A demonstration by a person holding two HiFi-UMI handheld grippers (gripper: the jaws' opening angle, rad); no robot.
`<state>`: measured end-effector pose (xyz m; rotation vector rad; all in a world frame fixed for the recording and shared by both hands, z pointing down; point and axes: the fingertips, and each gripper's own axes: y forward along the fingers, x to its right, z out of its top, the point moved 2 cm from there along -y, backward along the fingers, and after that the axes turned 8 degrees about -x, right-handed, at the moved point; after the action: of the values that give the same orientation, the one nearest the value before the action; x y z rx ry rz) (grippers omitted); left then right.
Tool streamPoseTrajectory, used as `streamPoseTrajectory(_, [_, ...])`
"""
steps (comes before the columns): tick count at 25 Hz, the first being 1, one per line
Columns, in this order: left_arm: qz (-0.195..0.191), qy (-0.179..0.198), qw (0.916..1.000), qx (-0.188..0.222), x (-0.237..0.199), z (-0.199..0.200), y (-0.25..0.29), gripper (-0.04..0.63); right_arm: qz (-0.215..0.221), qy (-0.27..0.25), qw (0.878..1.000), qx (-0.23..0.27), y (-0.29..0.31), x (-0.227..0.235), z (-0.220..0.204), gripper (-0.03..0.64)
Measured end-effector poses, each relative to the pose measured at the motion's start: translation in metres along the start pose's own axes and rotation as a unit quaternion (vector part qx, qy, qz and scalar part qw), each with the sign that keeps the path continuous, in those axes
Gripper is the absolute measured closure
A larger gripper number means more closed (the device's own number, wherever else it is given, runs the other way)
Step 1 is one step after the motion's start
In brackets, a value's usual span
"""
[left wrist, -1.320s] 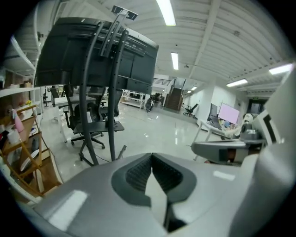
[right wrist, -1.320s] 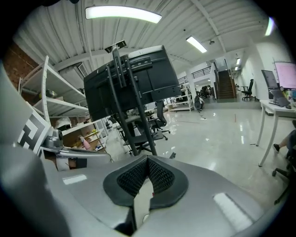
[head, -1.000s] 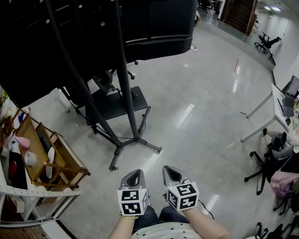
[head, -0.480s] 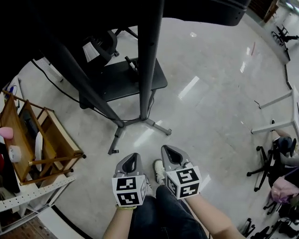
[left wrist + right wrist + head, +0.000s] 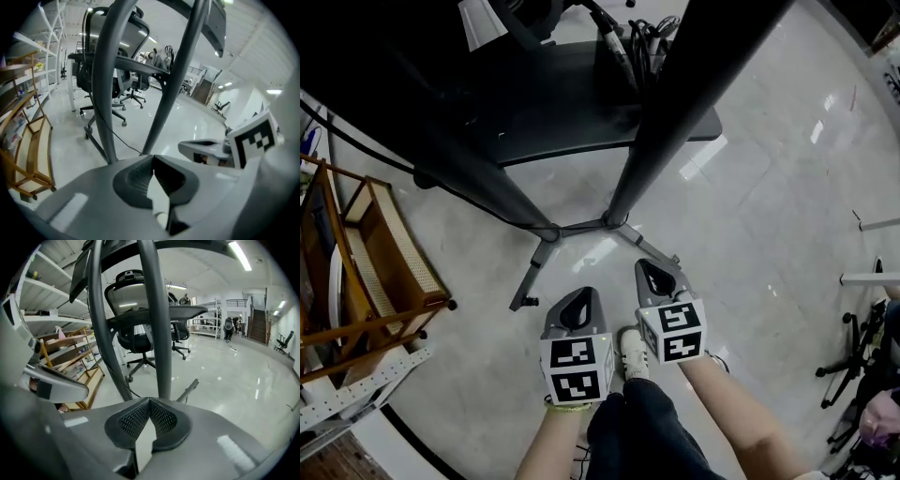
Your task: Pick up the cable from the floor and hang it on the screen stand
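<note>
Your left grey two-jaw gripper (image 5: 578, 307) and right grey two-jaw gripper (image 5: 655, 277) sit side by side, each with its jaws pressed together on nothing. Just ahead of them, the dark metal screen stand (image 5: 623, 192) splays its legs on the glossy grey floor (image 5: 750, 216). Farther ahead, the bundled black cable (image 5: 645, 39) sits on the stand's dark shelf (image 5: 562, 103).

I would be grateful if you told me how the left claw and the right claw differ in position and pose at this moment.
The right claw reaches farther forward, with its tip near a foot of the screen stand in the head view. The left claw sits farther back. The right claw's marker cube is turned at an angle, whereas the left claw's marker cube faces the camera squarely. Both claws are shut, hold nothing and are side by side.
</note>
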<state>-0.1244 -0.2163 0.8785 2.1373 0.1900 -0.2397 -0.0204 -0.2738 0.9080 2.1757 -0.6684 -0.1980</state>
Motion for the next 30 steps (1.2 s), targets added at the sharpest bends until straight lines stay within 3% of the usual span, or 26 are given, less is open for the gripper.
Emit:
streamPoseTrajectory(4, [0.004,-0.002,1.0,0.0,-0.018,-0.019,0.058,0.588,0.008,-0.029,1.0,0.001,0.078,0.009,-0.025,0.617])
streamPoseTrajectory(10, [0.016,-0.005,0.9998,-0.005,-0.05,-0.046,0.126,0.588,0.018,-0.122,0.992,0.006,0.176,0.007,-0.045,0.525])
streamPoseTrajectory(17, [0.017,-0.023,0.9996,-0.004,-0.078,-0.061,0.171,0.588,0.007,-0.194,0.981,0.013,0.236,0.0,-0.053,0.494])
streamPoseTrajectory(20, [0.015,-0.025,0.9996,-0.002,-0.08,-0.06,0.176,0.588,-0.01,-0.215,0.976,0.021,0.242,0.001,-0.053,0.563])
streamPoseTrajectory(23, [0.014,-0.026,0.9996,-0.003,-0.076,-0.057,0.17,0.588,-0.012,-0.203,0.979,0.034,0.227,0.004,-0.046,0.604])
streamPoseTrajectory(30, [0.01,-0.021,0.9996,-0.013,-0.043,-0.032,0.087,0.588,0.004,-0.134,0.99,0.052,0.118,0.005,-0.004,0.609])
